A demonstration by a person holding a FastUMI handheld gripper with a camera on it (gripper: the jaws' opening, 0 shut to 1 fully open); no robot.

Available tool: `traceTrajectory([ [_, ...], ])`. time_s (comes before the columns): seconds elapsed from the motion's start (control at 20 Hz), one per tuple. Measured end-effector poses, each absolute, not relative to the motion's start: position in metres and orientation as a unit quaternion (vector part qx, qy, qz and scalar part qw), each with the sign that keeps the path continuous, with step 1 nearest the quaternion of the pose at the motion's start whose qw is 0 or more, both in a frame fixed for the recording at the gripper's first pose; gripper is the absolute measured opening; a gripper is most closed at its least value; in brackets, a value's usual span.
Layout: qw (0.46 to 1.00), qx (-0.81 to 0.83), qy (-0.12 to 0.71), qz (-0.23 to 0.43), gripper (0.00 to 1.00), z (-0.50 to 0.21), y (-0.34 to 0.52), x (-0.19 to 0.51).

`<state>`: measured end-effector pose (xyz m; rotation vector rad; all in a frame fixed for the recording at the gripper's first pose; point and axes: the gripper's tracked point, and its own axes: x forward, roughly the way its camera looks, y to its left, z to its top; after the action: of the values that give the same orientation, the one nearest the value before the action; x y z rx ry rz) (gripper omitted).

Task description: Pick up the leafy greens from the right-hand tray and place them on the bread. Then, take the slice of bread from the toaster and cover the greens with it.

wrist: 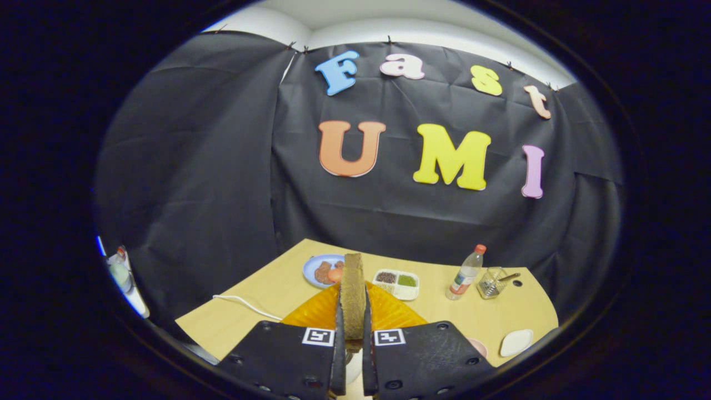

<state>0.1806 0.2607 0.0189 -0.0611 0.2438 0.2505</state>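
Gripper view is showing the pale wooden tabletop (261,311) spreading ahead, with an orange tray (389,314) lying just beyond the fingers. Above it the gripper (352,333) is pinching a slice of bread (353,294) upright on edge, both fingers pressing its faces. Farther back a blue plate (314,268), a white divided tray (397,283) and a bottle (465,275) are standing.
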Motion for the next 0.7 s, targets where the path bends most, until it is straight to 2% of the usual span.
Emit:
traceTrajectory([
  [0.25,0.988,-0.014,0.113,0.100,0.11,0.014,0.211,0.177],
  [0.5,0.983,0.011,0.168,0.068,0.11,-0.051,0.156,0.192],
  [0.7,0.972,0.050,0.217,0.074,0.11,-0.103,0.133,0.195],
])
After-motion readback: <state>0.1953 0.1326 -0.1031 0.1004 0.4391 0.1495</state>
